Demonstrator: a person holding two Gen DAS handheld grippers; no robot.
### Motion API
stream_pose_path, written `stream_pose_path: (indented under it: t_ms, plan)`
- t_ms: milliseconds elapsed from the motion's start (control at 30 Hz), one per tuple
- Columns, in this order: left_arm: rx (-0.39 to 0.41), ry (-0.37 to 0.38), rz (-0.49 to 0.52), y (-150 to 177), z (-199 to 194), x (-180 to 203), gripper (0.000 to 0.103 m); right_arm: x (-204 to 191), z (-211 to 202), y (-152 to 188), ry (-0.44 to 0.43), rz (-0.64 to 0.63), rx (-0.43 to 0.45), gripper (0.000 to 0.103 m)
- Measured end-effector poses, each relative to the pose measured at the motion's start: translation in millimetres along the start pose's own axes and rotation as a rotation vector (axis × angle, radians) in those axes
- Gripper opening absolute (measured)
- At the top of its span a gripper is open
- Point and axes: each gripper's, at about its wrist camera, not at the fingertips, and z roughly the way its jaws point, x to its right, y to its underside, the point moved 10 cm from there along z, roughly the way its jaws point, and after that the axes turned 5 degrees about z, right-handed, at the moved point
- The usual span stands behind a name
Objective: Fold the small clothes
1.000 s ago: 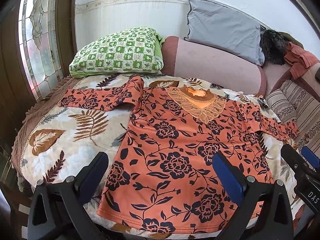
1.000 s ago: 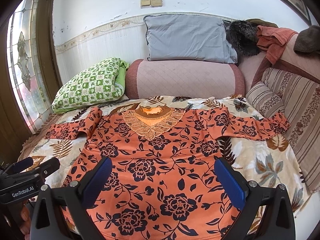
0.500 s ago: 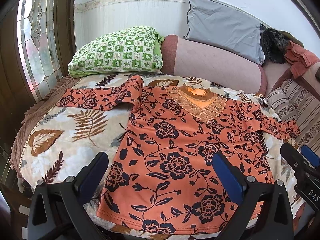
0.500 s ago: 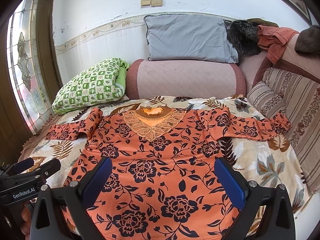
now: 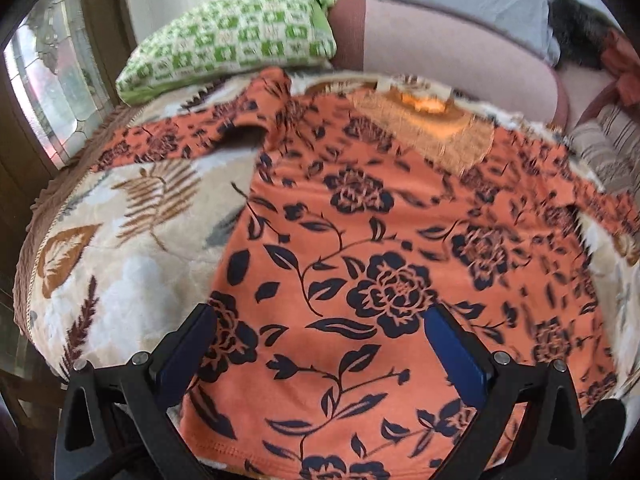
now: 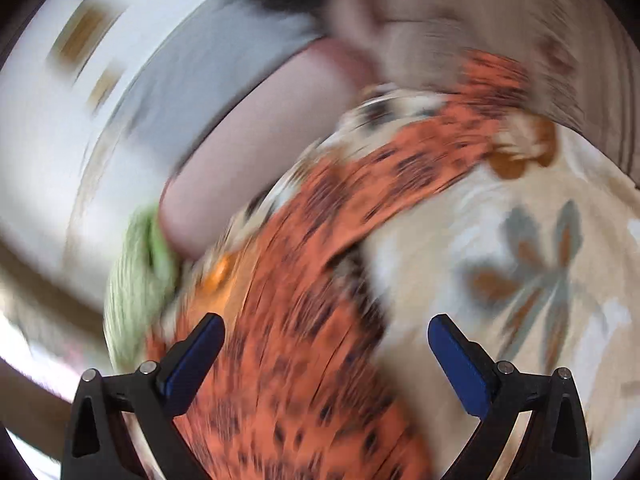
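The shirt (image 5: 400, 248) lies flat on the blanket (image 5: 132, 240), front side up. It is orange with dark flowers. Both sleeves are spread out to the sides. The neck points at the pillows (image 5: 236, 36) at the back. The bottom edge is nearest the cameras.

No fold is made yet, as far as the pictures show. The whole job is left: the sleeves need to go in, and then the body needs to be folded over.

The left tongs (image 5: 320, 348) are wide open and hold nothing. They hang over the bottom part of the shirt. One finger is over the shirt's left edge, and the other is over its middle. I cannot tell if they touch the cloth.

The right tongs (image 6: 326, 356) are wide open too, and hold nothing. That picture is very blurry and tilted. The shirt's right side and its right sleeve (image 6: 440, 136) run up ahead of these tongs. Bare blanket shows past the right finger. My guess is that a sleeve gets picked up first.
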Motion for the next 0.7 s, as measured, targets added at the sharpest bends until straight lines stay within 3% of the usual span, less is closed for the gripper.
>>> stream_pose_path:
  t_ms: [100, 200, 333, 433, 500, 533, 567, 633, 700]
  plan:
    - [-0.032, 0.011, 0.004, 0, 20, 8, 0.103, 49, 10, -89, 0.085, 0.082, 0.132, 0.092]
    - [-0.064, -0.023, 0.022, -4, 33, 5, 0.103, 91, 29, -151, 0.207, 0.117, 0.178, 0.088]
    - [-0.068, -0.039, 0.028, -12, 46, 2, 0.103, 125, 69, -175, 0.285, 0.191, 0.115, 0.07]
    - [-0.073, -0.03, 0.038, -15, 54, 6, 0.103, 135, 91, -187, 0.335, 0.208, 0.112, 0.067]
    - [-0.073, -0.021, 0.032, -15, 55, 5, 0.103, 142, 102, -191, 0.371, 0.207, 0.094, 0.034]
    - [-0.07, -0.02, 0.026, -15, 54, 2, 0.103, 140, 106, -192, 0.408, 0.171, 0.086, 0.015]
    - [-0.065, -0.02, 0.015, -14, 53, -2, 0.103, 133, 106, -195, 0.422, 0.129, 0.095, 0.009]
    - [-0.05, -0.018, -0.019, -14, 51, -15, 0.103, 96, 97, -198, 0.4, 0.002, 0.145, 0.006]
    - [-0.041, -0.02, -0.047, -13, 50, -28, 0.103, 32, 87, -190, 0.302, -0.129, 0.172, 0.006]
